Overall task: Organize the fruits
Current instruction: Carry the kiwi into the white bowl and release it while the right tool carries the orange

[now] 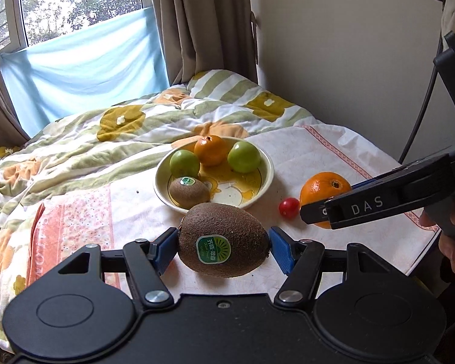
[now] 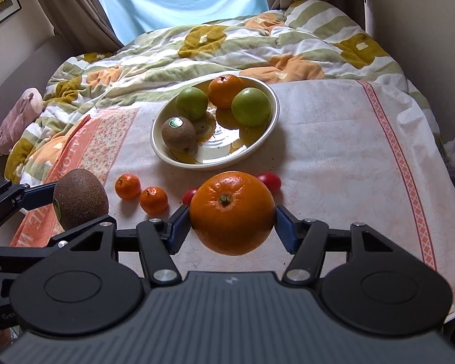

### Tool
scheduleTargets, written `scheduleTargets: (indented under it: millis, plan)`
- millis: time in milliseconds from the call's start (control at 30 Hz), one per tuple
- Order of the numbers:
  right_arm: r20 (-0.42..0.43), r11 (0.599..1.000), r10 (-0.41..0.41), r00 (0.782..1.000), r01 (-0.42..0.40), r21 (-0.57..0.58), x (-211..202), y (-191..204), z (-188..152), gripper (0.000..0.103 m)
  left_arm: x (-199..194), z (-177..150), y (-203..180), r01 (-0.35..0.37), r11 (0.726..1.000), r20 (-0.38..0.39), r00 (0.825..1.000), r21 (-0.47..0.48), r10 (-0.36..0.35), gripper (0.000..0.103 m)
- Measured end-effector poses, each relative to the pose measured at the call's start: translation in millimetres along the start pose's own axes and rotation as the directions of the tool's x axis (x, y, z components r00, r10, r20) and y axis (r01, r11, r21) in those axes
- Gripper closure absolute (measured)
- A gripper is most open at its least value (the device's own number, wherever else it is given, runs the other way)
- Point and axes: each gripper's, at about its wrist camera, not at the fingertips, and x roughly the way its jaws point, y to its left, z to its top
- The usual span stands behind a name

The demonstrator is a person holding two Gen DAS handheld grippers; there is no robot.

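Observation:
My left gripper (image 1: 223, 247) is shut on a brown kiwi (image 1: 223, 239) with a green sticker, held above the cloth; in the right wrist view the same kiwi (image 2: 80, 201) hangs at the left. My right gripper (image 2: 232, 227) is shut on a large orange (image 2: 232, 212), also lifted; the left wrist view shows that orange (image 1: 323, 189) at the right, behind the gripper's black finger. A cream bowl (image 2: 267, 139) ahead holds a second kiwi (image 2: 179, 135), two green fruits (image 2: 251, 106) and a small orange (image 2: 226, 90).
Two small mandarins (image 2: 127, 186) and two cherry tomatoes (image 2: 270, 180) lie on the white-and-pink cloth (image 2: 333, 151) in front of the bowl. A rumpled flowered quilt (image 2: 197, 48) lies behind. A wall stands close on the right, and the cloth's edge drops off there.

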Motion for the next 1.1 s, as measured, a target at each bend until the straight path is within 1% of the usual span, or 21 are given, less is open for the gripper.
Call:
scheduleTargets:
  millis: [67,200,333,467,633,767,933,1100]
  plan:
    - [0.016,1.000,0.000,1.000,0.000,-0.012,-6,1,6,0.028,-2,6,1,-0.013,1.000,0.009,1.000,0.003,0.013,0.034]
    - [0.038,1.000,0.011,0.999,-0.010,-0.022,-10,-3,21,0.028,-4,21,8,-0.025,0.999,0.030,0.999,-0.021,0.026,0.034]
    - [0.044,0.999,0.022,0.999,-0.020,-0.048,-5,-11,39,0.028,3,37,11,-0.043,0.999,0.042,0.998,-0.030,0.045,0.034]
    - [0.032,0.997,0.035,0.999,-0.033,-0.070,7,-22,56,0.028,19,55,12,-0.052,0.997,0.039,0.998,-0.049,0.054,0.034]
    - [0.016,0.995,0.049,0.999,-0.047,-0.091,27,-38,77,0.028,50,77,13,-0.057,0.997,0.021,0.998,-0.053,0.058,0.034]
    - [-0.011,0.993,0.054,0.998,-0.054,-0.101,47,-50,92,0.028,82,90,14,-0.051,0.997,-0.012,0.999,-0.055,0.050,0.034]
    - [-0.044,0.992,0.060,0.997,-0.064,-0.108,69,-62,104,0.028,120,99,13,-0.047,0.998,-0.063,0.997,-0.052,0.044,0.034]
    - [-0.082,0.991,0.075,0.994,-0.083,-0.108,90,-73,114,0.028,156,100,11,-0.052,0.998,-0.115,0.992,-0.033,0.048,0.034]
